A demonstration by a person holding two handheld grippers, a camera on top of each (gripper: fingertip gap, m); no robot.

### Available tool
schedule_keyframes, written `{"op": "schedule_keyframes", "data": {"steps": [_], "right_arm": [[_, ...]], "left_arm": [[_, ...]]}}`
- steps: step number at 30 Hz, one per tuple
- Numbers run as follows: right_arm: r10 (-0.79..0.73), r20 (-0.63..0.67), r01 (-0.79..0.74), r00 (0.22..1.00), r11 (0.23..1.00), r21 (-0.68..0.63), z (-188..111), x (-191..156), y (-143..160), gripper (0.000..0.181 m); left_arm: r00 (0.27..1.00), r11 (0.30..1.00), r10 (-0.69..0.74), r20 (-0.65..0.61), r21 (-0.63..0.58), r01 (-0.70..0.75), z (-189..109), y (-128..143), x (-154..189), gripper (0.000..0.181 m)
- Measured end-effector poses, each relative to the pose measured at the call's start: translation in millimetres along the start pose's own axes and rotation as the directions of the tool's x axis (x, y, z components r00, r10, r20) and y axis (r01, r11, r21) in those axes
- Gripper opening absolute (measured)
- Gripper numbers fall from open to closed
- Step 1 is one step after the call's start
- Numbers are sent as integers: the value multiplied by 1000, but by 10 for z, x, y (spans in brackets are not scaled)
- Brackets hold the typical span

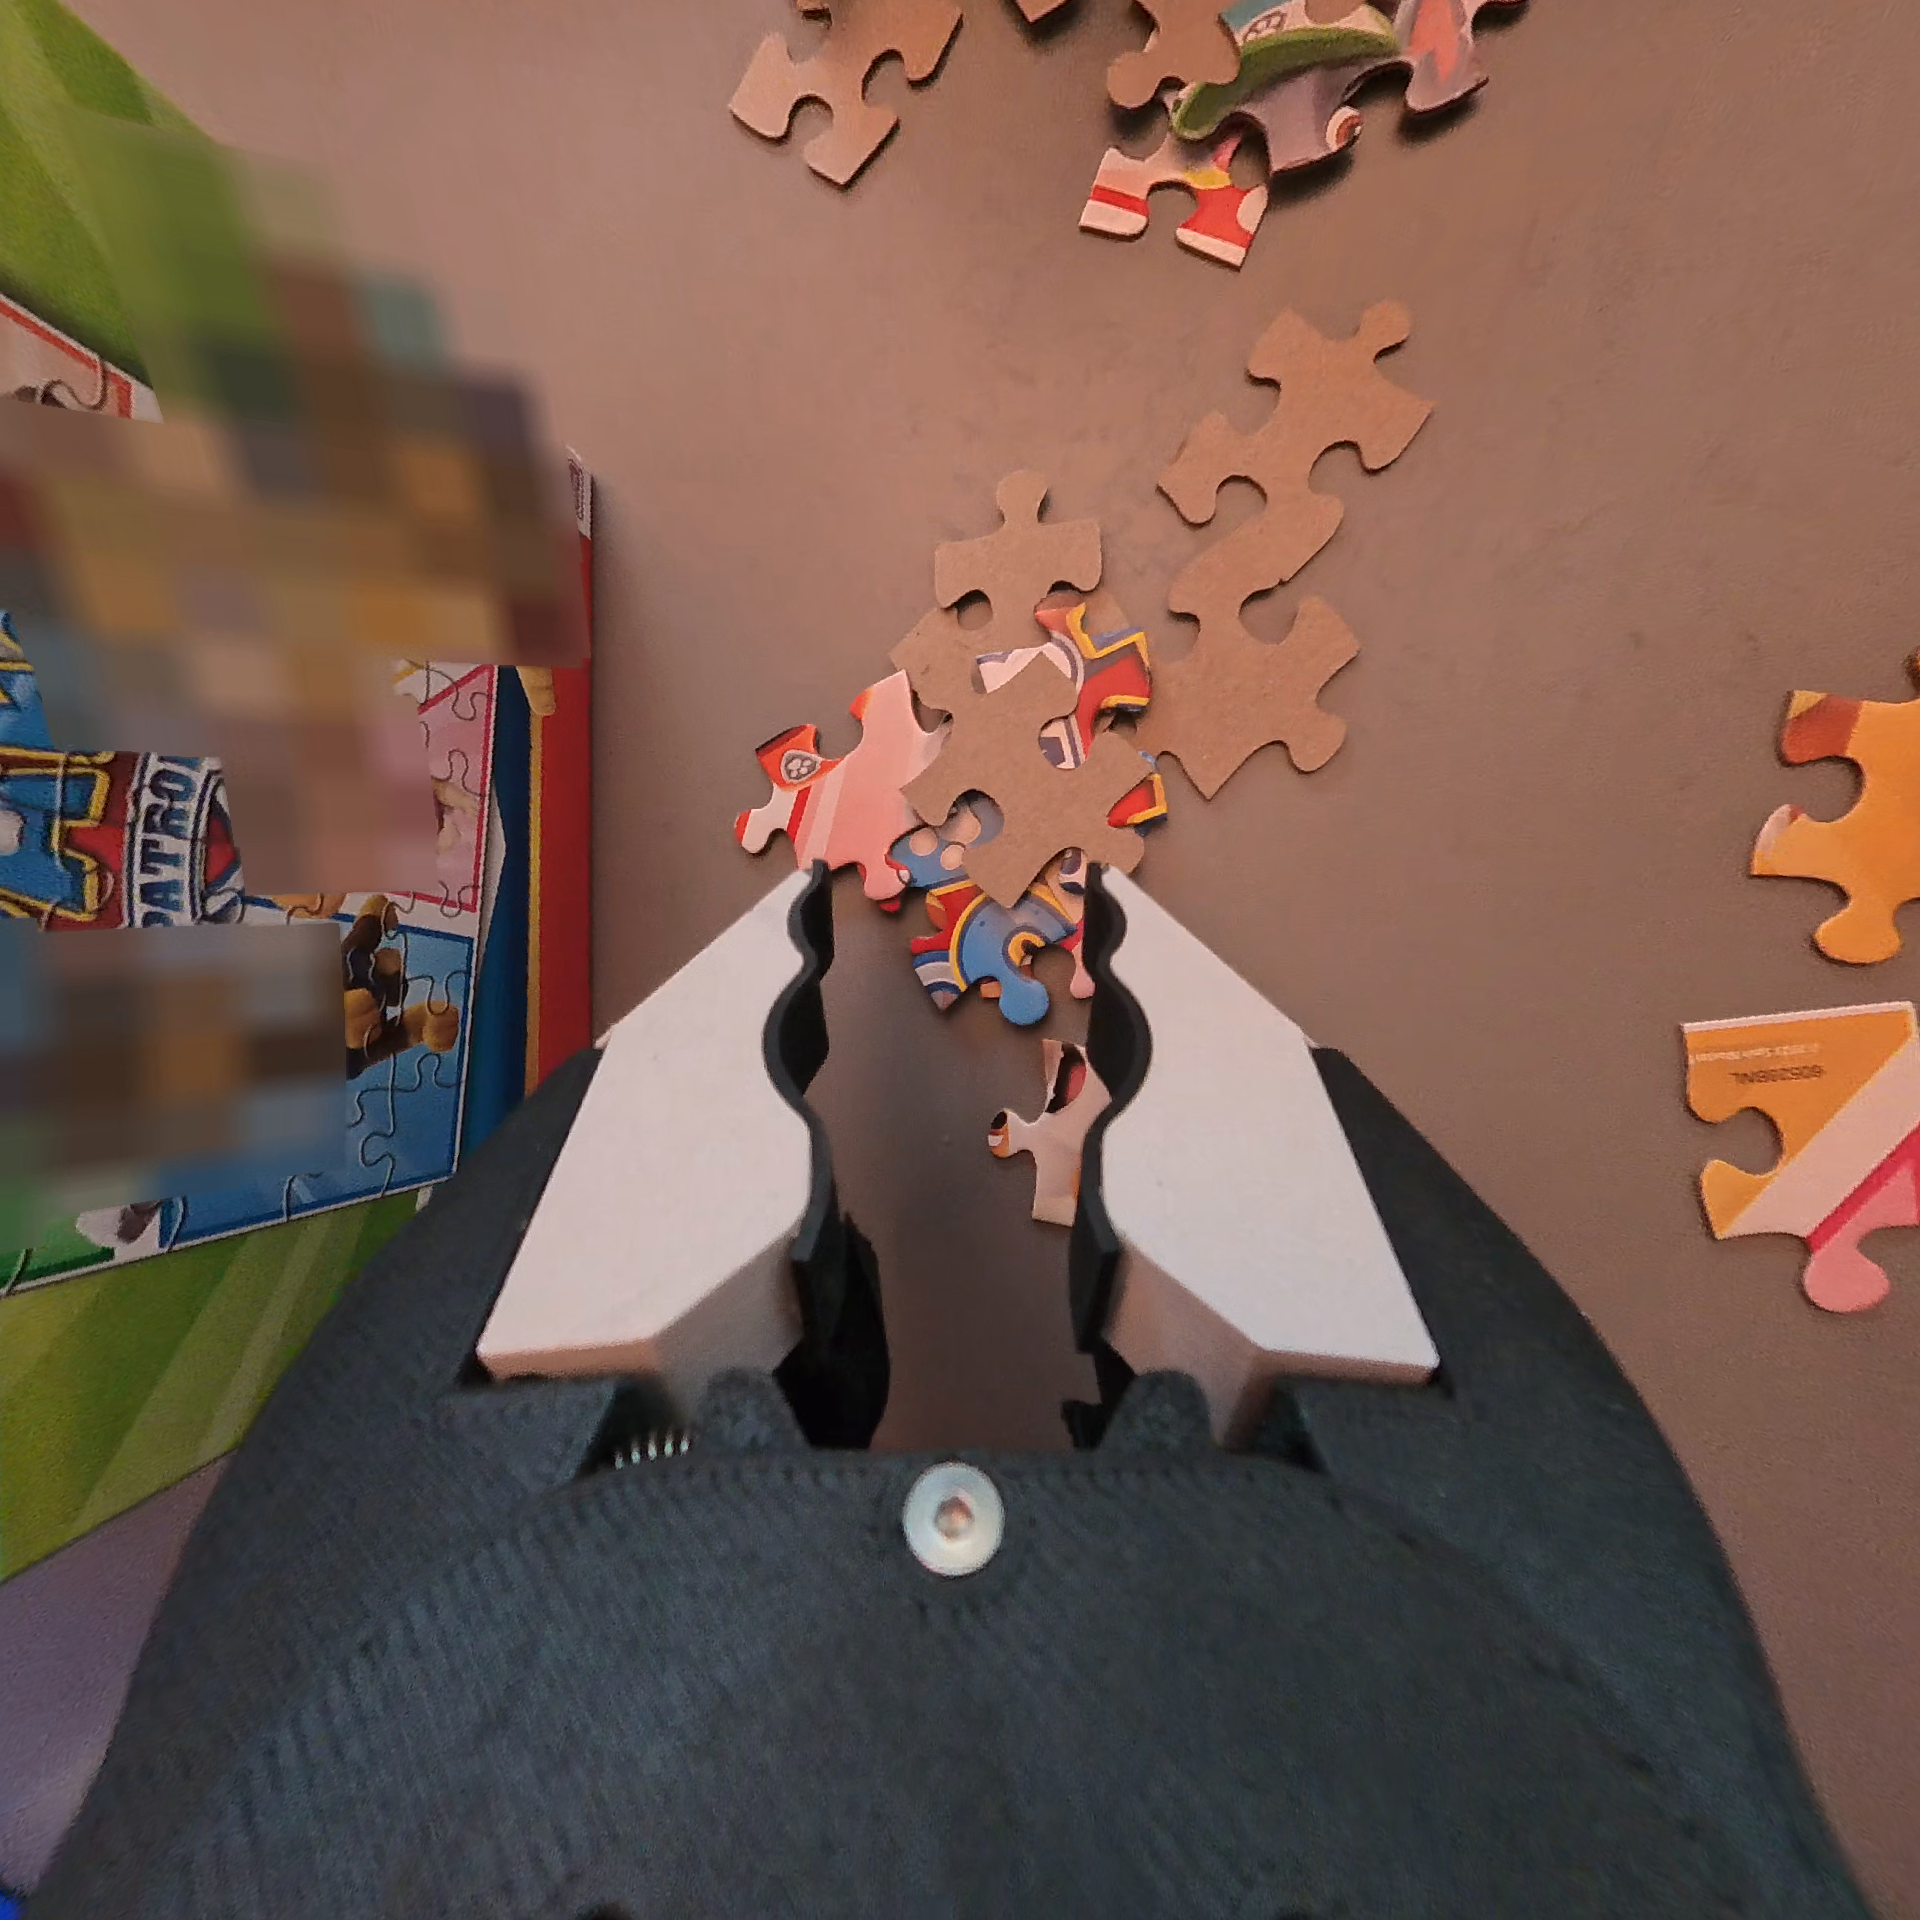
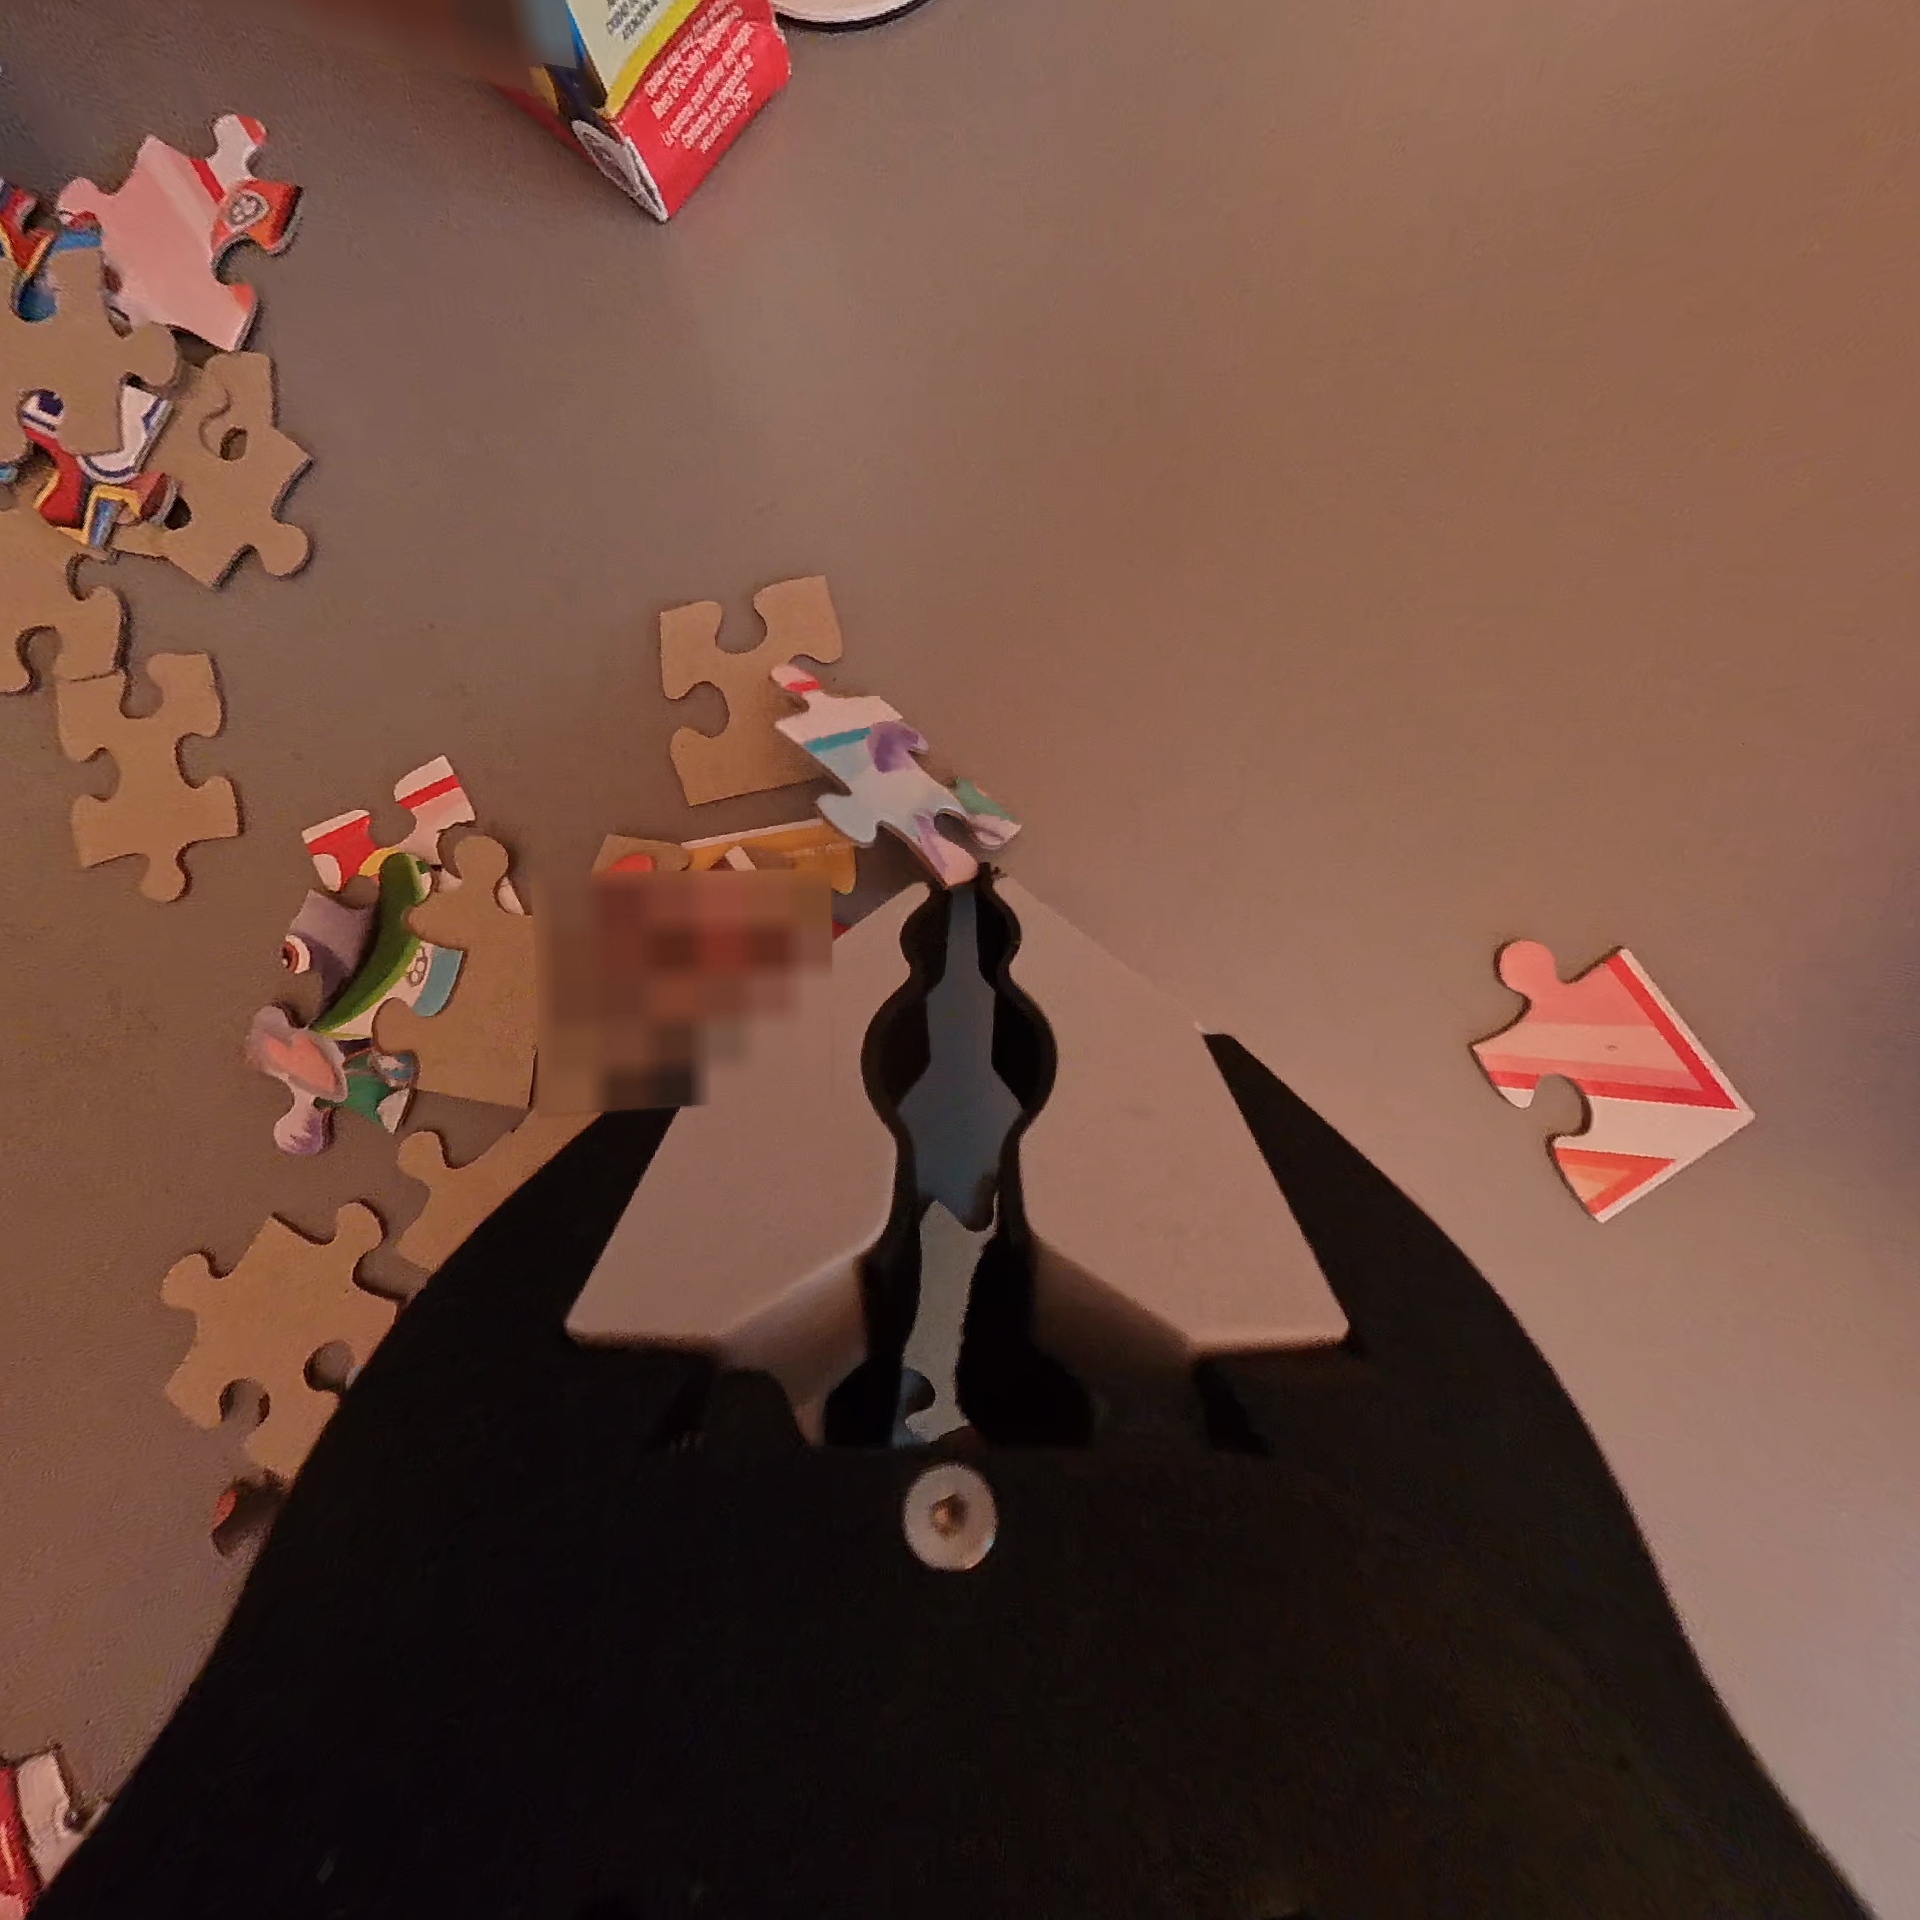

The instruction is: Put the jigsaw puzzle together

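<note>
The brown table [image 2: 1351, 468] is carrying everything, and the puzzle box [image 1: 499, 883] is lying along its left side in the left wrist view. Loose jigsaw pieces are lying scattered over the table, none joined yet, many showing their plain cardboard backs. A small heap of pieces [image 1: 1008, 769] is sitting just ahead of the left tongs [image 1: 951, 883], some overlapping. A pink striped corner piece [image 2: 1621, 1081] is lying alone, face up, to the right of the right tongs [image 2: 971, 883].

These pieces look light, thin and stiff, likely to slide on the smooth table and to bend if squeezed hard across a tab; taking one by its edge at the solid middle seems safest.

The left tongs are hanging spread apart, empty, pointing down at the heap. The right tongs are pressed together at the tips, pinching a pale blue and purple piece [image 2: 883, 779] by one lobe, holding it tilted above the table, over a cardboard-side piece [image 2: 732, 691]
</note>
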State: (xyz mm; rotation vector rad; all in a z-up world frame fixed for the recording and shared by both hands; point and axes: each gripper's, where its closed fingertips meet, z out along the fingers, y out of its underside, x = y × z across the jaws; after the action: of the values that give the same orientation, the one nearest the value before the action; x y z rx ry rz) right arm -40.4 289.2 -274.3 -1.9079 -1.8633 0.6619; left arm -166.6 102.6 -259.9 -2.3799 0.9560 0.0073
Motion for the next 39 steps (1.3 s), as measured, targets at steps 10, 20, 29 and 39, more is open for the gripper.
{"op": "schedule_keyframes", "data": {"steps": [10,20,29,39], "right_arm": [[-217,54,212,975,974,82,-5,-413,-336,0],[-227,59,228,972,974,-9,338,-466,-425,41],[-144,233,121,962,987,108,168,-690,-646,0],[-94,573,-27,814,980,199,38,-1494,-1095,1]], "left_arm": [[1000,1000,-14,11,24,13,-25,-9,-42,47],[1000,1000,-10,16,2,10,23,36,-34,48],[999,997,-16,47,71,13,8,-121,-66,50],[996,996,2,87,94,-11,17,-241,-67,57]]}}
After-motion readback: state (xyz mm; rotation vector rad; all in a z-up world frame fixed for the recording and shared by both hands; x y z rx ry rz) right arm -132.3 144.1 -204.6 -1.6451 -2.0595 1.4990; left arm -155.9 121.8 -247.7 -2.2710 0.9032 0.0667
